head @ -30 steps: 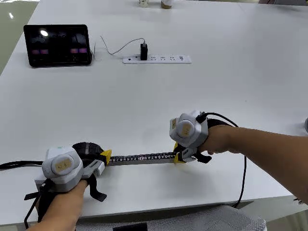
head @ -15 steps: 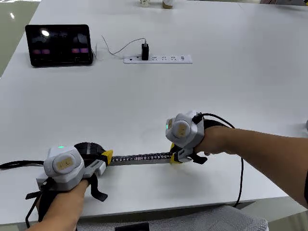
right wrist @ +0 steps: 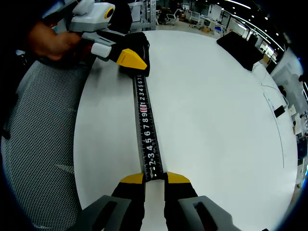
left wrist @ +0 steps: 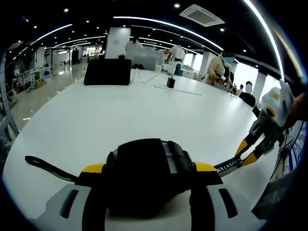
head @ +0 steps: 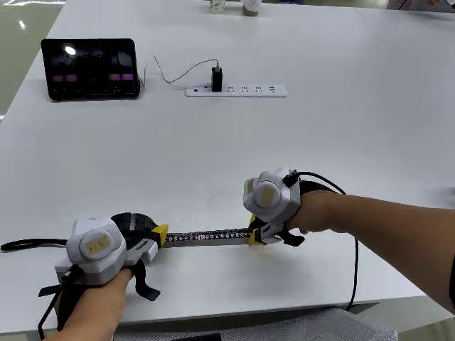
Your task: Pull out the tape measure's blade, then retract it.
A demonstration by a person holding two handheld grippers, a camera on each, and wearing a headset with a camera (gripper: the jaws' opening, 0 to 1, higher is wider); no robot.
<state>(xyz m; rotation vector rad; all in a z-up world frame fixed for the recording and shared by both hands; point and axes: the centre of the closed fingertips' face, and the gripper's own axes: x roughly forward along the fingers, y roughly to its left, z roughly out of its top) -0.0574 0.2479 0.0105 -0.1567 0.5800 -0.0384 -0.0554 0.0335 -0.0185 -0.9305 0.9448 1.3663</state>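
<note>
A black tape measure case [head: 131, 222] lies near the table's front edge, and my left gripper [head: 151, 238] is shut on it; in the left gripper view the case [left wrist: 144, 171] sits between the yellow-tipped jaws. Its blade [head: 206, 234] runs flat along the table to the right, numbers up. My right gripper [head: 256, 237] is shut on the blade's end. In the right gripper view the blade [right wrist: 144, 130] stretches from my right gripper [right wrist: 154, 179] up to the case [right wrist: 137, 48]. A black wrist strap [left wrist: 50, 168] trails from the case.
A black tablet [head: 89, 68] stands at the back left. A white power strip [head: 238, 90] with a black plug and thin cable lies at the back centre. Gripper cables trail off the front edge. People stand beyond the table in the left gripper view.
My right gripper has moved left toward the case with the blade's end, so the exposed blade is shorter. The left gripper and case stay in place.
</note>
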